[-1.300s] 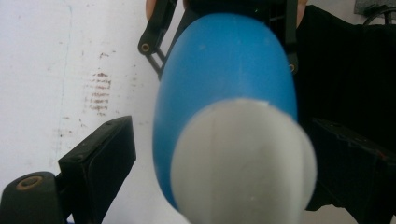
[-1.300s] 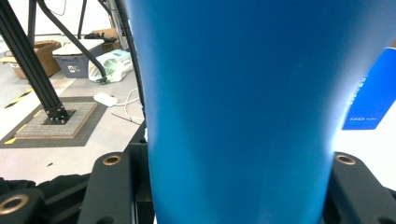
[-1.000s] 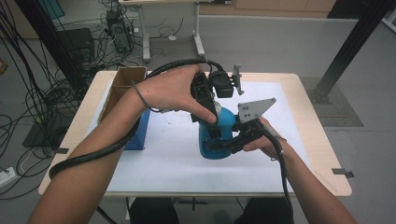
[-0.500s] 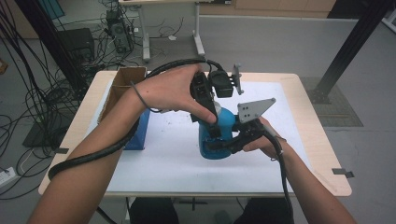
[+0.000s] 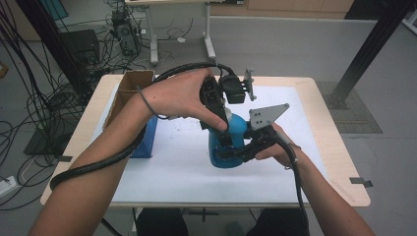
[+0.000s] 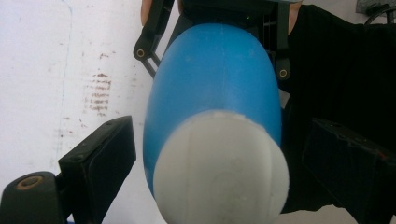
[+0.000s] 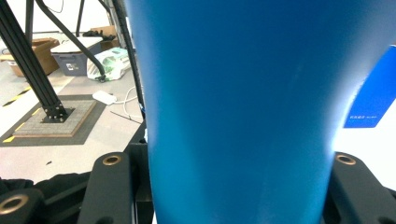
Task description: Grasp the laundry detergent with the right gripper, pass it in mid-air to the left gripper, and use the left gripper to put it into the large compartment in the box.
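Blue bottle [image 5: 226,147] with a white cap [image 6: 219,170] is being held upright above the white sheet [image 5: 172,162] on the worktop [image 5: 334,147], between the two claws. Its lower body is being gripped by the right claw [image 5: 231,153], which is being brought in from the side with its jaws pressed against the blue wall; in the right gripper view the bottle's body [image 7: 238,107] is being clamped between both black jaws. The left claw [image 5: 225,132] is being held over the bottle's top, pointing downward. In the left gripper view its jaws are being kept spread on either side of the cap, with a gap visible on each side, so nothing is being pinched. A cardboard box [image 5: 130,88] and a flat blue item [image 5: 146,140] are lying well to the left claw's outer side.
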Demonstrator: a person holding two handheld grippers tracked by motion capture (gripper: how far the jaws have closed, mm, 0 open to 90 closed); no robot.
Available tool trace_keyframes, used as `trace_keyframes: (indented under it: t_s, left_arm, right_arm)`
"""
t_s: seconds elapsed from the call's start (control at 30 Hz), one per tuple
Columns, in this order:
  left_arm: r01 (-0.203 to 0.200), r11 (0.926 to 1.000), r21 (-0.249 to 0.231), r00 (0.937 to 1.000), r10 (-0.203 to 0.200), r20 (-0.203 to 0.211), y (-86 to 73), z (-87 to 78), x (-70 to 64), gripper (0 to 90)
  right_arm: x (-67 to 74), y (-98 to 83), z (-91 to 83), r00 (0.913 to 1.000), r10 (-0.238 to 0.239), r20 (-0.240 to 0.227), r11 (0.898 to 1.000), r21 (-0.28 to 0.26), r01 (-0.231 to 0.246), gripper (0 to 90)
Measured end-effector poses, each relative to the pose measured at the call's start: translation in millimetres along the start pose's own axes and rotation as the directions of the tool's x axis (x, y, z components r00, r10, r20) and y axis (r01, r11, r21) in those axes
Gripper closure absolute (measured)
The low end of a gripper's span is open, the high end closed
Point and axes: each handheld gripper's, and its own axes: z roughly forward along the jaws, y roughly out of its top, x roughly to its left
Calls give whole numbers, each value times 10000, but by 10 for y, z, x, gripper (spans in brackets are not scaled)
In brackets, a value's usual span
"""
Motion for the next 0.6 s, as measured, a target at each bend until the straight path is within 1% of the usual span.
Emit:
trace_keyframes:
  t_s: [0.07, 0.13, 0.27, 0.33, 0.43, 0.5, 0.57, 0.6]
  left_arm:
    - [56, 10000, -41, 10000, -56, 22, -3, 4, 1, 99]
    - [7, 10000, -8, 10000, -7, 23, -6, 6, 2, 99]
    - [29, 10000, -34, 10000, -29, 60, -13, 12, 3, 100]
    - [93, 10000, -28, 9999, -93, 43, -15, 17, 1, 100]
    - [32, 10000, 28, 10000, -32, 48, -15, 14, 2, 99]
    - [75, 10000, -48, 9999, -75, 82, -17, 9, -1, 99]
    - [18, 10000, -18, 10000, -18, 84, -17, 2, 4, 98]
    - [67, 10000, -63, 9999, -67, 92, -18, 2, 1, 98]
  right_arm:
    - [-1, -1, 1, 10000, -5, 5, 10000, -6, 5, 441]
    - [-3, 0, 2, 10000, -23, 30, 10000, 23, 23, 441]
    - [-2, -2, 3, 10000, 31, -8, 10000, -10, -31, 441]
    - [0, -2, 5, 10000, 24, -11, 10000, -17, -24, 441]
    - [3, -1, 9, 10000, 21, -15, 10000, 4, -21, 441]
    - [2, -1, 9, 10000, 22, -25, 10000, 2, -22, 441]
    - [1, -2, 10, 10000, 19, -10, 10000, 2, -19, 441]
    - [2, -1, 10, 10000, 15, -14, 10000, 32, -15, 441]
